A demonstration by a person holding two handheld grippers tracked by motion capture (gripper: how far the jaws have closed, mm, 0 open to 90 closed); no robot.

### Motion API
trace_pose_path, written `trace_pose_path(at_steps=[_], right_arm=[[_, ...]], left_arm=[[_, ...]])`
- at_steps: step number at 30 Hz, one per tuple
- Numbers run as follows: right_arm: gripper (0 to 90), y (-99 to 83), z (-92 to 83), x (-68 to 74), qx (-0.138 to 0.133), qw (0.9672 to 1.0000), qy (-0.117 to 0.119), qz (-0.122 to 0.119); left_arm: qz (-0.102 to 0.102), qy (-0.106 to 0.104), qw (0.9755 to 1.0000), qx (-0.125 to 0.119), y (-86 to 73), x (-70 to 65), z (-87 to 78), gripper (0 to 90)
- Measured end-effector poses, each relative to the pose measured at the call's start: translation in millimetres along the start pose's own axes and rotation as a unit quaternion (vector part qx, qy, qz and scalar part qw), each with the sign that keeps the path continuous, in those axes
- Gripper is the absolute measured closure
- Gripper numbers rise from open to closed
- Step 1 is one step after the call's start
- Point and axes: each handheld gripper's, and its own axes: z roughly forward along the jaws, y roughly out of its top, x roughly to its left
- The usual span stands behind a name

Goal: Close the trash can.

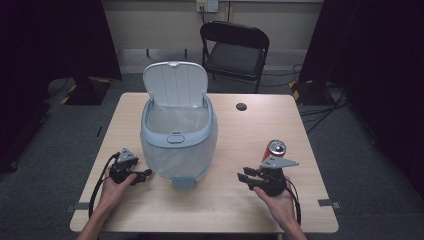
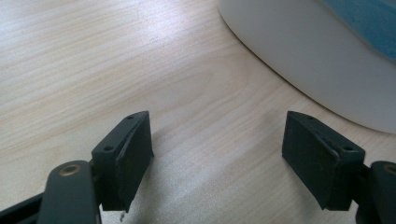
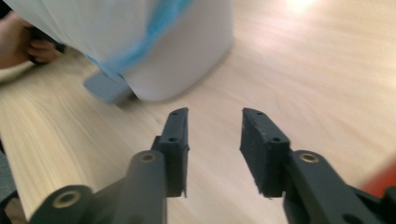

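A red drink can [image 1: 276,149] stands upright on the wooden table [image 1: 225,200], near its right edge and just behind the right gripper [image 1: 246,179]; in the right gripper view a red blur sits at the lower right corner, beside that gripper's body. The right gripper [image 3: 214,149] lies low over the table, pointing toward the middle, its jaws parted with bare wood between them and nothing grasped. Left of the can, near the table's centre, stands a pale blue-grey pedal bin [image 1: 177,135] with its lid [image 1: 174,83] tipped up and a translucent liner draped over its body; its foot pedal [image 1: 182,183] faces the person. The left gripper [image 1: 146,174] rests on the table just beside the bin's lower left side, and in the left gripper view its jaws [image 2: 217,161] stand wide apart over bare wood, holding nothing, the bin's curved wall [image 2: 317,60] near the far jaw. A folding chair [image 1: 235,47] stands beyond the table.
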Motion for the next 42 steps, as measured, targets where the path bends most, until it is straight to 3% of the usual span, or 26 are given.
trace_pose_path(at_steps=[3, 8, 12, 17, 22, 30, 34, 37, 42], right_arm=[[48.5, -13.6, -7.1, -5.5, 0.013, 0.9996, -0.022, 0.015], [42.5, -32.6, -20.4, -16.1, 0.027, 0.9978, -0.052, 0.032], [36.6, -45.2, -27.6, -25.3, 0.03, 0.9938, -0.087, 0.062], [27.4, -52.2, -28.7, -37.6, 0.042, 0.9889, -0.123, 0.073], [21.2, -51.0, -24.4, -45.7, 0.055, 0.9848, -0.151, 0.067], [18.8, -39.1, -14.8, -62.7, 0.04, 0.9815, -0.181, 0.046], [19.5, -34.6, -9.9, -69.2, 0.026, 0.9814, -0.187, 0.034], [20.2, -33.3, -7.5, -72.8, 0.012, 0.9835, -0.178, 0.028], [22.4, -29.8, -0.1, -76.3, 0.013, 0.9824, -0.185, 0.018]], left_arm=[[0.0, 0.0, 1.0, 0.0, 0.0, 0.1, 0.0, 23.9], [0.0, 0.0, 1.0, 0.0, 0.0, 0.1, 0.0, 23.9], [0.001, -0.001, 1.0, 0.001, 0.1, 0.2, 0.0, 23.8], [0.001, 0.0, 1.0, 0.0, 0.1, 0.2, 0.1, 23.8], [0.001, -0.001, 1.0, 0.0, 0.1, 0.3, 0.1, 23.8], [0.001, -0.001, 1.0, 0.0, 0.1, 0.3, 0.1, 23.8], [0.001, -0.001, 1.0, 0.0, 0.2, 0.5, 0.2, 23.7], [0.0, -0.001, 1.0, 0.001, 0.8, 1.4, 0.7, 23.7], [0.0, -0.001, 1.0, 0.001, 0.9, 1.7, 0.9, 23.8]])
